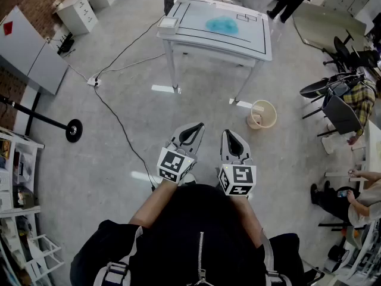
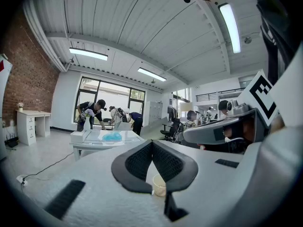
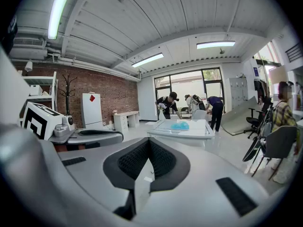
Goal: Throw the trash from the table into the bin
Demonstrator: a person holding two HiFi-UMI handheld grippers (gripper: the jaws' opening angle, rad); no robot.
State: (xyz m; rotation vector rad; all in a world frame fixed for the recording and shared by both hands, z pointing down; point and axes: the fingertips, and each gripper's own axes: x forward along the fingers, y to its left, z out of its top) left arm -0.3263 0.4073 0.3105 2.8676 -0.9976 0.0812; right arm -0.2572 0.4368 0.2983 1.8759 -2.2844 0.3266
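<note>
A crumpled blue piece of trash [image 1: 221, 24] lies on the white table [image 1: 253, 43] across the room. The bin [image 1: 262, 114], a beige bucket, stands on the floor by the table's near right leg. My left gripper [image 1: 198, 126] and right gripper [image 1: 228, 132] are held side by side in front of my body, far short of the table, both shut and empty. In the left gripper view the blue trash [image 2: 112, 136] shows on the table [image 2: 90, 144], and the bin [image 2: 159, 185] shows below the closed tips [image 2: 152, 142]. The right gripper view shows the trash [image 3: 180, 126] beyond its closed tips [image 3: 149, 140].
A white box [image 1: 168, 22] sits on the table's left corner. A black cable and a power strip [image 1: 93, 81] lie on the floor at left, near a stand's round base [image 1: 74, 130]. Chairs [image 1: 342, 109] and a seated person are at right. People stand behind the table.
</note>
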